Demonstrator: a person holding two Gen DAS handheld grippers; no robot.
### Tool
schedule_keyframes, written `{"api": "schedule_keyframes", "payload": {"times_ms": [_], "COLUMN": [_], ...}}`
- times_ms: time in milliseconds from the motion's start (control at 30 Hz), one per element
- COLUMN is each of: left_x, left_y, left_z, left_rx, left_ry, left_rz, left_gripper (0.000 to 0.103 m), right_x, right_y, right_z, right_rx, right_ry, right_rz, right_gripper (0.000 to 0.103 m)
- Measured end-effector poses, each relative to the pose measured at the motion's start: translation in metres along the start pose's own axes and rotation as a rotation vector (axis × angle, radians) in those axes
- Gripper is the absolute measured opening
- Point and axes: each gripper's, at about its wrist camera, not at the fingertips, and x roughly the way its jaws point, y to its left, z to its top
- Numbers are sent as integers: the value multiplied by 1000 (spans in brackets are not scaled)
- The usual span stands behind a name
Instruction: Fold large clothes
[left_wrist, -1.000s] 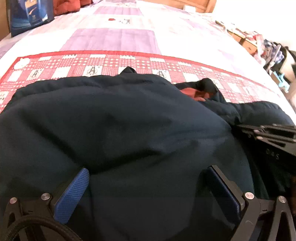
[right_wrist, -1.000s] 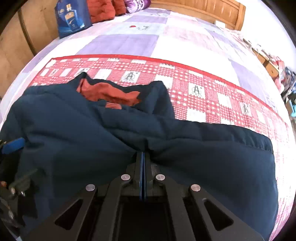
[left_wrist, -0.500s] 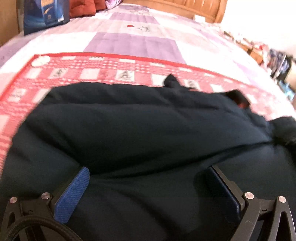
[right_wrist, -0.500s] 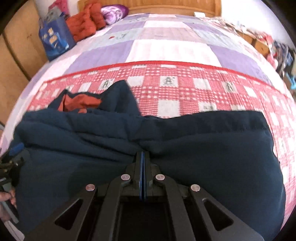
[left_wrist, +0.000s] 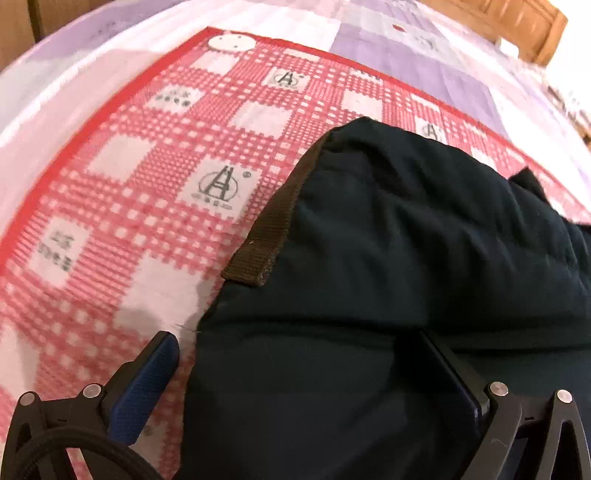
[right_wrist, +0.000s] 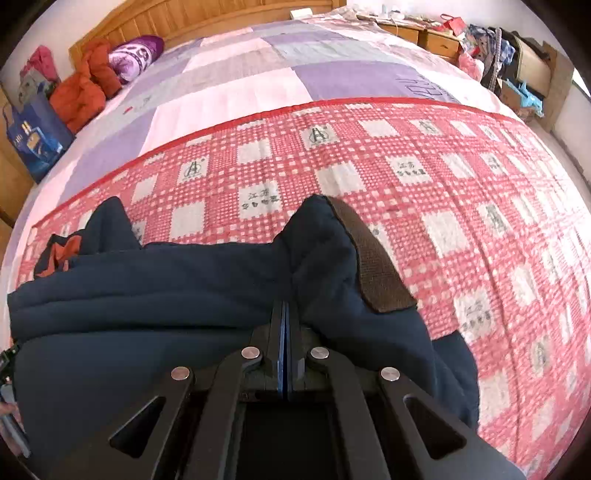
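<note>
The left tool (left_wrist: 295, 373) hangs over the bed with its blue pads spread wide. The left pad (left_wrist: 144, 387) sits over the red checked blanket (left_wrist: 155, 192), the right one is sunk against the dark navy jacket (left_wrist: 406, 258), and nothing is pinched between them. The jacket's edge, trimmed with a brown strap (left_wrist: 273, 221), runs up and away just ahead of the left pad.

Over to the right tool (right_wrist: 283, 325): its jaws are fully together, clamped on a fold of the navy jacket (right_wrist: 147, 314) that bunches up right at the tips. A brown strap (right_wrist: 373, 266) lies just ahead and to the right of the tips, and an orange lining (right_wrist: 61, 253) peeks out far to the left (near the collar, by the look of it). Beyond the jacket the checked blanket (right_wrist: 443, 192) spreads ahead, then the purple patchwork bedspread (right_wrist: 277, 74).
</note>
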Motion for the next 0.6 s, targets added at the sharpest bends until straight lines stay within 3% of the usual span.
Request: {"api": "schedule_keyframes", "payload": {"times_ms": [100,233,367,467,533,600], "left_x": [-25,-71,-73,-46,-23,-13], "left_y": [-17,-71,-148,-180,-178,-158], "left_z": [1,-12,-28,-29,-16,-1], "left_rx": [109,294,405,457,477,435], "left_ry": [-38,-144,-107,-50,-36,-55], "left_rz": [68,-48,-244,-254,-235,-153], "left_gripper": [102,102,103,103,103,103], "right_x": [-26,-72,-73,-49,-28,-12], "right_y": [10,70,144,153,131,81], "right_z": [1,-24,-55,-52,-35,-9], "right_rx": [-15,-212,-394,-418,-378,-305], "right_ry": [-75,-174,-121,-83,-49,-46], "right_rz": [-47,90,207,162,108,-31], "right_gripper": [0,0,0,0,0,0]}}
